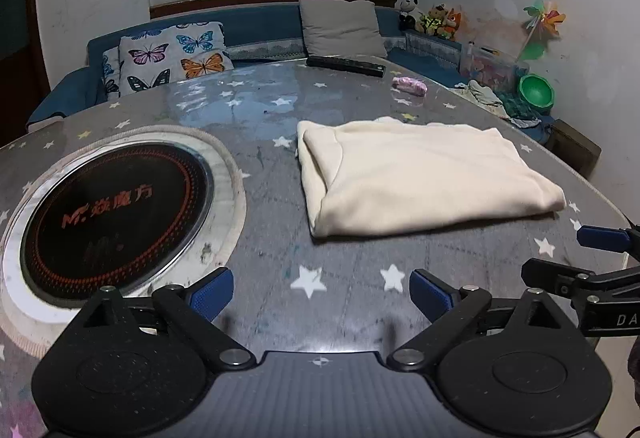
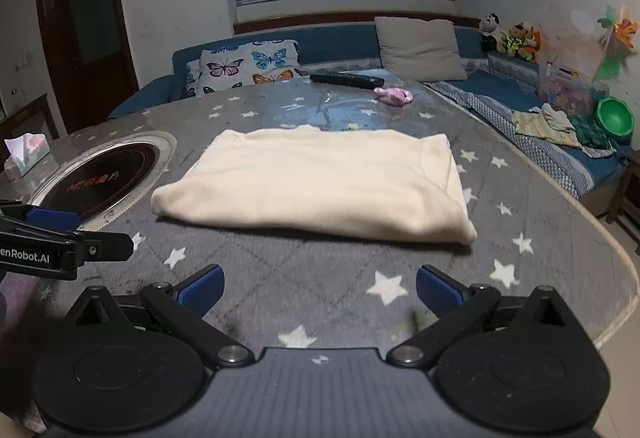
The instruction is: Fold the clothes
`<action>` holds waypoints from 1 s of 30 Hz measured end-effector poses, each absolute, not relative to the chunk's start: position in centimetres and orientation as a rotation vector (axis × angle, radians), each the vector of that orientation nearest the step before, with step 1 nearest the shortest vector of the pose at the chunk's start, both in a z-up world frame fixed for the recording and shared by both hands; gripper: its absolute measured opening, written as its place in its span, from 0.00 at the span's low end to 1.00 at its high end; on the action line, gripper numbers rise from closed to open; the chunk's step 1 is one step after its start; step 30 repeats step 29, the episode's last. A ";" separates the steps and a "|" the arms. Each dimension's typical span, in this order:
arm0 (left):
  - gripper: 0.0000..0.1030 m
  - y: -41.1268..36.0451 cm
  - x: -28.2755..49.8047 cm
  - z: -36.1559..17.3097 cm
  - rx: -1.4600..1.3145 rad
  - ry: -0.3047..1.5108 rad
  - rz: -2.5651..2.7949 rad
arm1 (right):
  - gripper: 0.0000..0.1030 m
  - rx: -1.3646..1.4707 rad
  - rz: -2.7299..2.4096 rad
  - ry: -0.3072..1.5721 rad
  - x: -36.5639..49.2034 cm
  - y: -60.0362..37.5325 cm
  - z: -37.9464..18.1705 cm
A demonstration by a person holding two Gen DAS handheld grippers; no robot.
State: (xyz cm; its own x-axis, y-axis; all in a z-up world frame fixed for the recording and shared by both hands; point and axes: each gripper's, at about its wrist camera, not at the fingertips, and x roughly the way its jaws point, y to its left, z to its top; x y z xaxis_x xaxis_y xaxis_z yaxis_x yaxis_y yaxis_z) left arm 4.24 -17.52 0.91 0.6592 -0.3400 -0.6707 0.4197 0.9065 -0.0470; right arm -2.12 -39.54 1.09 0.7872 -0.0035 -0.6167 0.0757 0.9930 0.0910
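Note:
A cream garment (image 1: 424, 174) lies folded into a flat rectangle on the grey star-patterned table (image 1: 340, 286); the right wrist view shows the same garment (image 2: 320, 182) straight ahead. My left gripper (image 1: 322, 292) stands open over bare tabletop, short of the garment's near edge, with nothing between its blue pads. My right gripper (image 2: 318, 288) is open too, back from the garment's near fold and empty. The right gripper's fingers (image 1: 600, 238) show at the right edge of the left wrist view, and the left gripper's fingers (image 2: 52, 218) at the left edge of the right wrist view.
A round black cooktop (image 1: 116, 206) is set into the table left of the garment. A black remote (image 1: 346, 65) and a small pink item (image 1: 409, 86) lie at the far side. A tissue box (image 2: 26, 154) sits far left. A blue sofa (image 2: 520, 94) with cushions, clothes and a green bowl (image 2: 614, 118) runs behind.

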 end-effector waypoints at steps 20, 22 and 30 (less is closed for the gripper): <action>0.94 -16.6 1.3 0.7 0.135 0.712 -0.456 | 1.00 0.127 -0.082 0.679 -3.8 -38.2 0.6; 0.94 -16.6 1.2 0.8 0.134 0.709 -0.457 | 1.00 0.126 -0.082 0.677 -4.0 -38.1 0.6; 0.94 -16.4 0.7 0.9 0.133 0.699 -0.456 | 1.00 0.127 -0.085 0.669 -4.5 -37.9 0.8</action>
